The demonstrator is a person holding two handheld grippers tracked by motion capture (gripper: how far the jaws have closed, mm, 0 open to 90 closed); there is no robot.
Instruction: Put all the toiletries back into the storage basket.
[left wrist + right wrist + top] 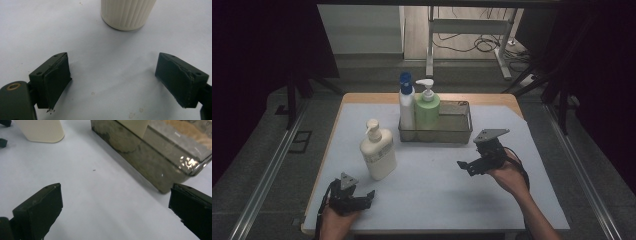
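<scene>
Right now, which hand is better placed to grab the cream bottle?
Left. The left gripper sits open just below the cream bottle, which stands straight ahead between its fingers. The right gripper is farther off, beside the basket.

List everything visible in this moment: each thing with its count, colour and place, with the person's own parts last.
Cream pump bottle: 1, cream, upright on the table, left of the basket.
White bottle with blue cap: 1, at the basket's left end.
Green pump bottle: 1, in the basket beside the white one.
Wire basket: 1, dark metal, table centre.
Table: 1, pale cover, wooden edge.
Left hand-held gripper: 1, black, open, near left edge.
Right hand-held gripper: 1, black, open, in front of the basket.
</scene>
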